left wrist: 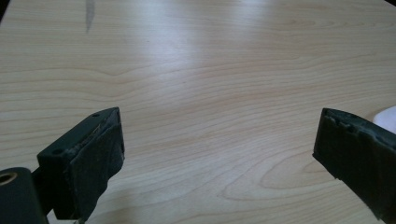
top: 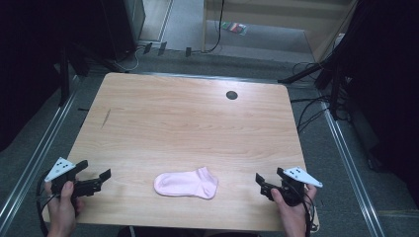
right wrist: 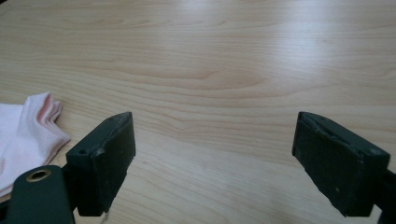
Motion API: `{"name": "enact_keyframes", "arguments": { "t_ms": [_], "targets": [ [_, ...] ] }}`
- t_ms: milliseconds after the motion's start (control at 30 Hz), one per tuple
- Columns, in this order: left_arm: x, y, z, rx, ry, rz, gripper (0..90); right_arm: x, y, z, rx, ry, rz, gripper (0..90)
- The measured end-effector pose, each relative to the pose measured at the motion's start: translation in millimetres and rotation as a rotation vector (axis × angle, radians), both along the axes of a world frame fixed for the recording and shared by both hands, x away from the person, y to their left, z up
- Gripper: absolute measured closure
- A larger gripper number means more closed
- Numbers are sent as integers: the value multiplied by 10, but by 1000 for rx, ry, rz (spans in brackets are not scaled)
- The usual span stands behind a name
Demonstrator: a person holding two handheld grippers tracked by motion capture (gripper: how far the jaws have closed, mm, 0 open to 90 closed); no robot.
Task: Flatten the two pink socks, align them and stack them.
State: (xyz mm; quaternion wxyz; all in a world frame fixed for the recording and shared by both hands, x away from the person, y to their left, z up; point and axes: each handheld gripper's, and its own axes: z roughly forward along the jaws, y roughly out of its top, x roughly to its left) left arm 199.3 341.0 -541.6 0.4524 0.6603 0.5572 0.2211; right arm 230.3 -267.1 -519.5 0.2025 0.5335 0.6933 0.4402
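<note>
From the high view I see my left tongs (top: 99,178) near the desk's (top: 188,118) front left corner and my right tongs (top: 263,186) near its front right corner, with a pale pink ankle sock (top: 186,184) lying flat between them, close to the front edge and apart from both. That view also takes in the dark round grommet hole (top: 231,95) near the far edge and a dark streak (top: 106,117) toward the left side. In the left gripper view my left tongs (left wrist: 219,154) are spread wide over bare wood, a pale sliver of the sock (left wrist: 387,115) peeking past the right jaw. In the right gripper view my right tongs (right wrist: 215,158) are spread wide too, gripping nothing, and the sock's (right wrist: 28,135) ribbed cuff lies just beside the left jaw. The desk's whole middle and far half lie open.
</note>
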Motion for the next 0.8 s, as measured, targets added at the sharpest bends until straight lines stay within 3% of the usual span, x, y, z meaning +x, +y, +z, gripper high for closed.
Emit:
{"name": "enact_keyframes", "arguments": {
  "t_ms": [400,500,600,733,800],
  "targets": [
    [-108,268,-27,-5,-3,36,21,-129,-594,-96,25,-24,-83,136],
    [-135,382,-36,-4,-8,67,22,-133,-734,-138,28,-24,-98,136],
    [-171,522,-57,-26,-8,93,24,-154,-864,-171,39,-21,-119,136],
    [-180,584,-70,-70,-19,101,25,-190,-990,-218,27,-9,-143,137],
    [-173,567,-77,-55,-14,95,25,-206,-1039,-244,27,-9,-151,136]
  ]
}}
